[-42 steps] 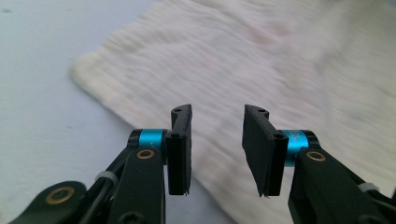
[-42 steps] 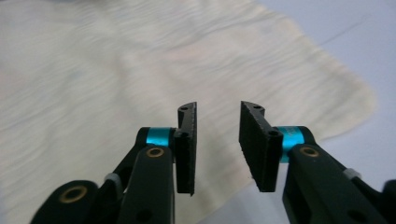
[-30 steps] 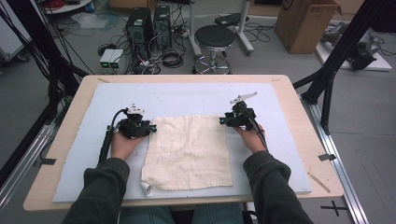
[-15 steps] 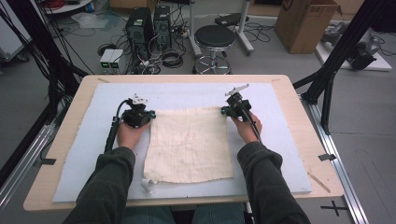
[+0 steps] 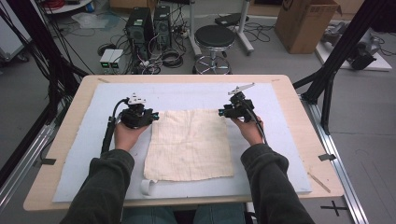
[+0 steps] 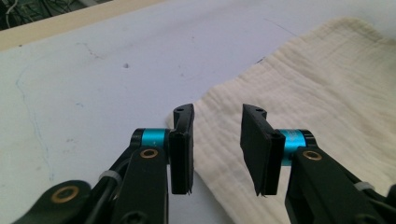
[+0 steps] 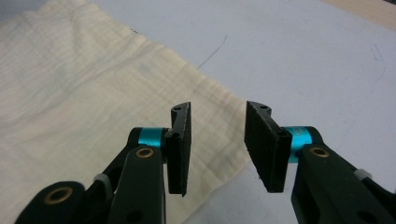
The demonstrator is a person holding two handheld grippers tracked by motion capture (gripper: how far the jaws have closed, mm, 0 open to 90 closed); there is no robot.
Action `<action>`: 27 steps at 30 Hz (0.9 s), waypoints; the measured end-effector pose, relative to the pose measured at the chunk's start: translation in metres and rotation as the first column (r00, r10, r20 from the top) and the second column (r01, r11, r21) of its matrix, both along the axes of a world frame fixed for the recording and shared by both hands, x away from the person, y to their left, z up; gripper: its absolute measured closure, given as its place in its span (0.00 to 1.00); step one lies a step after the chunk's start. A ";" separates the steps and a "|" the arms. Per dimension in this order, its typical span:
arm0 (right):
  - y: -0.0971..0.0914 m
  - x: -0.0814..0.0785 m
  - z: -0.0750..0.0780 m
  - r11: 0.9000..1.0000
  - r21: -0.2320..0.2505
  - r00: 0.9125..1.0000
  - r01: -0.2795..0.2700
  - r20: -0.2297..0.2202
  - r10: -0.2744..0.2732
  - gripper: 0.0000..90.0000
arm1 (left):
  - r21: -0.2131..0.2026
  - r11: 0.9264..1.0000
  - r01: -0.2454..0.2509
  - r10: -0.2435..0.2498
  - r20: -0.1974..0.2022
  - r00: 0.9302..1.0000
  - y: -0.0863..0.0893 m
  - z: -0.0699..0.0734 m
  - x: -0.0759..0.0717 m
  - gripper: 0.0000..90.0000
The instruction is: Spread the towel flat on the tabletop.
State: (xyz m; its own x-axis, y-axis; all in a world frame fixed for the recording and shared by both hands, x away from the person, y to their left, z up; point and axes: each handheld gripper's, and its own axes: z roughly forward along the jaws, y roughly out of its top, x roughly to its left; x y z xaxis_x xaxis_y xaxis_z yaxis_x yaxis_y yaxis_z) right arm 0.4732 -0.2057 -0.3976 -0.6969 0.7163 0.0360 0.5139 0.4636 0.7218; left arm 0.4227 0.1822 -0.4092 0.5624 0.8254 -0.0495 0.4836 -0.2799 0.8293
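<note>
Both sets of jaws have just been opening, nothing pinched between them now: the left gripper (image 6: pixel 217 149) hangs parted over the near-left top corner of the cream cloth (image 5: pixel 189 142), the right gripper (image 7: pixel 219 147) parted over its top-right corner. Cloth lies flat, spread on the pale blue mat (image 5: pixel 84 158) atop the wooden table (image 5: pixel 299 107)

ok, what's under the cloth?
The cloth lies flat on a pale blue mat, which covers the wooden table. A small white tab sticks out at its near left corner. Whatever lies beneath its middle is covered and cannot be seen.
</note>
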 end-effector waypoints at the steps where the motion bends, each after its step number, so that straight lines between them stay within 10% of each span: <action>1: -0.001 -0.001 0.000 1.000 0.003 1.000 0.003 0.004 -0.003 0.67 | 0.002 1.000 0.002 -0.002 0.000 1.000 0.000 0.000 -0.001 0.70; 27: -0.007 0.001 -0.012 0.995 0.096 0.997 -0.019 -0.074 0.026 0.44 | -0.077 0.997 0.023 -0.025 -0.023 0.999 0.007 0.004 -0.001 0.56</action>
State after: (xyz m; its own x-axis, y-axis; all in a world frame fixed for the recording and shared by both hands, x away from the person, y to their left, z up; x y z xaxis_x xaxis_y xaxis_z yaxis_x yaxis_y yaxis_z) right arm 0.4741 -0.2132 -0.4092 -0.7056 0.6912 0.1562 0.5583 0.4065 0.7232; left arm 0.4217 0.1893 -0.4054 0.5799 0.8048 -0.1264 0.4979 -0.2274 0.8369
